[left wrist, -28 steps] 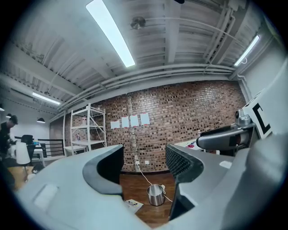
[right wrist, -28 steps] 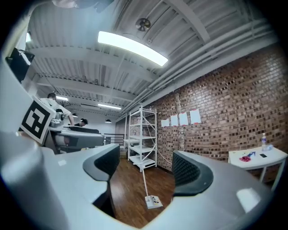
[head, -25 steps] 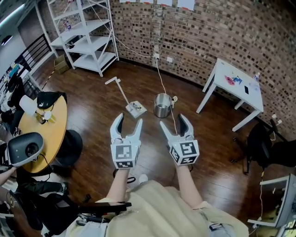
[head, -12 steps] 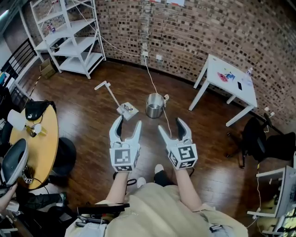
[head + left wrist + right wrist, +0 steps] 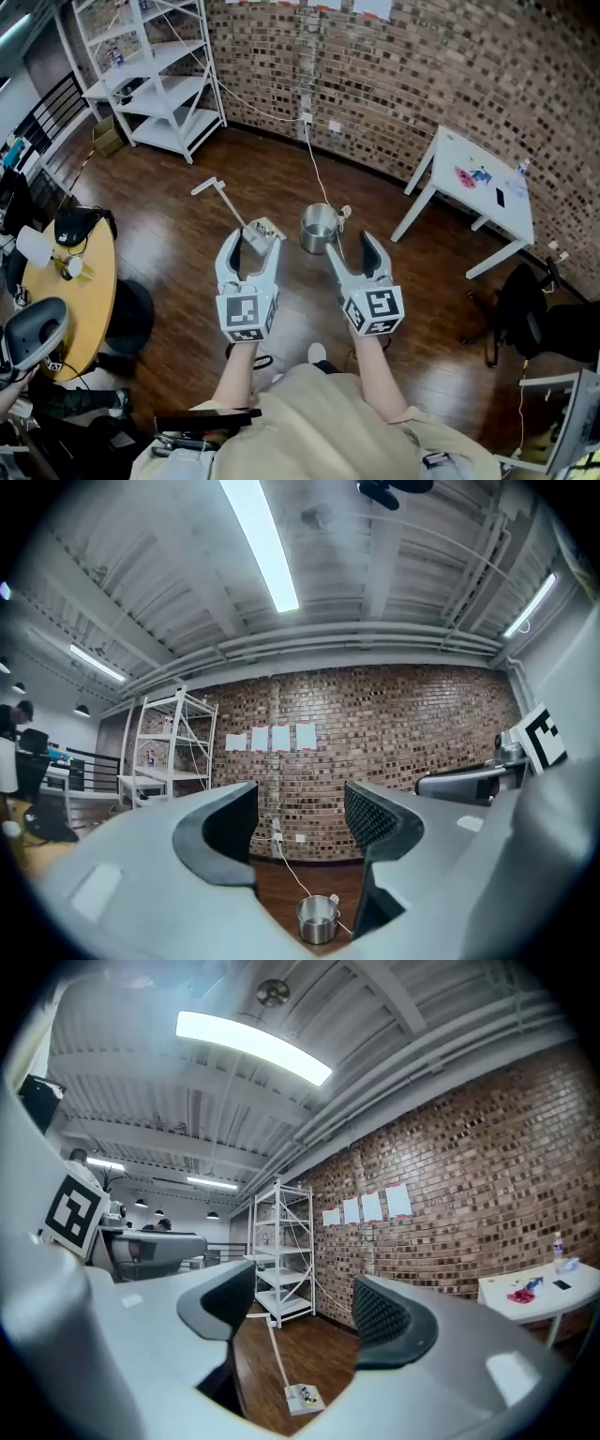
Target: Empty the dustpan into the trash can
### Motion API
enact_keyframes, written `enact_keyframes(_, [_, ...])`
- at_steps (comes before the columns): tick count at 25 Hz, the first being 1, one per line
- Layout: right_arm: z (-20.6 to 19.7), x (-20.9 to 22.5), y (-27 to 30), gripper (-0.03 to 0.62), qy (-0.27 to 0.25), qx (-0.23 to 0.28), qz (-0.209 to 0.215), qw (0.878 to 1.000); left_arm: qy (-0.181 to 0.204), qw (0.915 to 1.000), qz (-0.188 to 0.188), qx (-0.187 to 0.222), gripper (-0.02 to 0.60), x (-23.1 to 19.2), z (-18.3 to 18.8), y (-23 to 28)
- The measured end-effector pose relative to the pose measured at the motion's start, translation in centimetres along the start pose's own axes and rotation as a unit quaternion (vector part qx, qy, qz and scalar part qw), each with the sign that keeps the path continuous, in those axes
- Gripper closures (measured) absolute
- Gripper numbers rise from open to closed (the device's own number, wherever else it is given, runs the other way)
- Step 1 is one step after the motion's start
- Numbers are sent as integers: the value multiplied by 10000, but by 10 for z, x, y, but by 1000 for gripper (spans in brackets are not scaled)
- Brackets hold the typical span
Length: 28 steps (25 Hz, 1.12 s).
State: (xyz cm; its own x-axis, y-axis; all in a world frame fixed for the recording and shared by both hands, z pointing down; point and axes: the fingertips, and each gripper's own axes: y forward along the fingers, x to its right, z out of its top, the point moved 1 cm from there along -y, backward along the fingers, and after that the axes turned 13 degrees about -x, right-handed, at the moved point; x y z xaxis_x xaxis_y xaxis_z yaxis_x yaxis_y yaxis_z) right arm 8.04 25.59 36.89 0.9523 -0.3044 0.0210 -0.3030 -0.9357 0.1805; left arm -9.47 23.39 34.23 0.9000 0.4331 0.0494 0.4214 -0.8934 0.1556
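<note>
Left gripper view shows the trash can [image 5: 317,919]; right gripper view, dustpan [image 5: 303,1398].

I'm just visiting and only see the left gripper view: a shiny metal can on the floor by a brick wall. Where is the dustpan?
Observer: In the head view, on the floor just left of that trash can. The dustpan has its long handle pointing toward the white shelving.
Operator: Is anything holding it?
Observer: No. The right gripper is empty; its fingers have just been closing, with nothing between them.
Operator: Is the pan loaded?
Observer: The right gripper view shows small coloured bits in it; what they are I can't tell.
</note>
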Motion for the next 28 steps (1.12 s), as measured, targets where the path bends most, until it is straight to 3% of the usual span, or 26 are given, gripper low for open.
enact_keyframes(7, [1, 57, 28, 286, -366, -64, -106, 9993, -18, 9994, 259, 223, 333, 15, 17, 48])
enact_keyframes(13, [-21, 89, 56, 298, -77, -295, 97, 9995, 78, 9990, 434, -64, 333, 20, 8, 81])
enact_keyframes(22, [-38, 112, 131, 309, 73, -598, 167, 9980, -24, 9993, 332, -163, 331, -10, 2, 156])
enact_keyframes(28, [-5, 122, 194, 316, 58, -290, 114, 9995, 120, 9994, 315, -21, 327, -53, 16, 211])
